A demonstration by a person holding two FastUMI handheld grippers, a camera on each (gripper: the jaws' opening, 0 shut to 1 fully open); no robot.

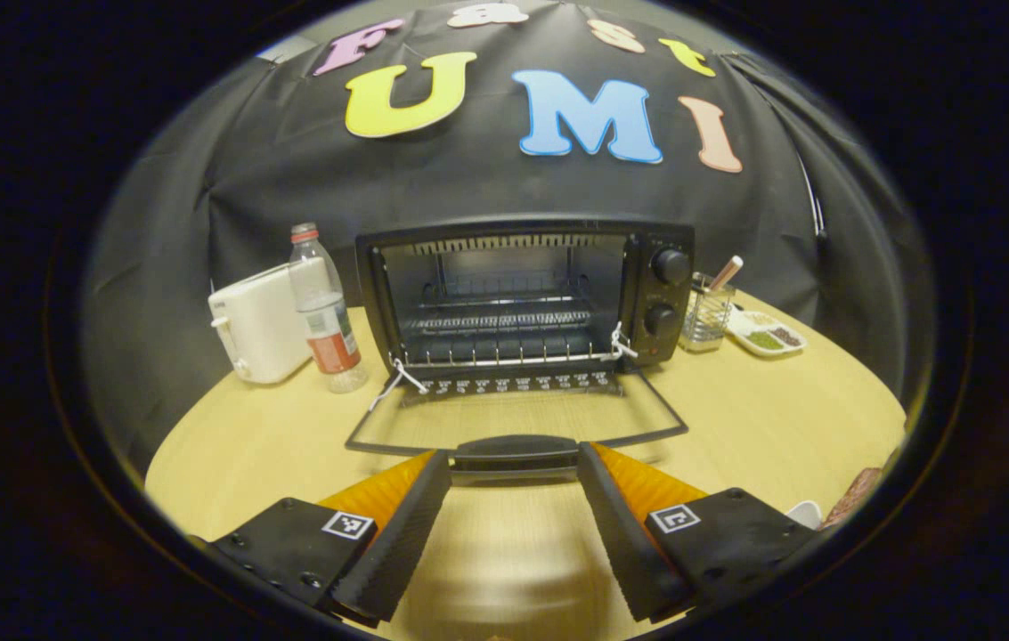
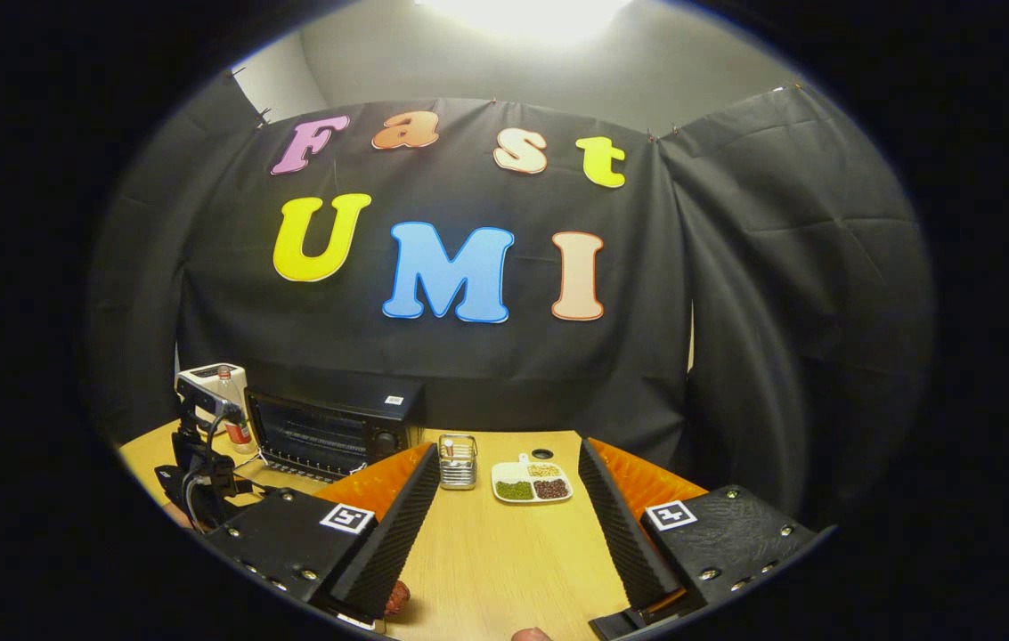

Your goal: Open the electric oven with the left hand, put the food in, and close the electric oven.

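Oven (image 1: 522,298): we are seeing it standing at the back of the wooden table (image 1: 762,418) against the black cloth, its door (image 1: 513,427) lying fully down toward us and the wire rack (image 1: 504,320) inside showing bare. Door handle (image 1: 515,450): it is sitting right between the tips of the left gripper (image 1: 513,467); we are finding the fingers spread wide at either end of the handle, and we cannot tell whether they are touching it. Food (image 2: 395,596): a reddish-brown piece is lying on the table just by the near finger of the right gripper (image 2: 504,485), well apart from the oven; this gripper is hanging open above the table with nothing between its fingers. Left of the oven: a water bottle (image 1: 324,312) and a white appliance (image 1: 259,325) are standing side by side. Right of the oven: a wire holder (image 1: 705,312) and a divided dish (image 1: 767,334) of grains are sitting near each other.
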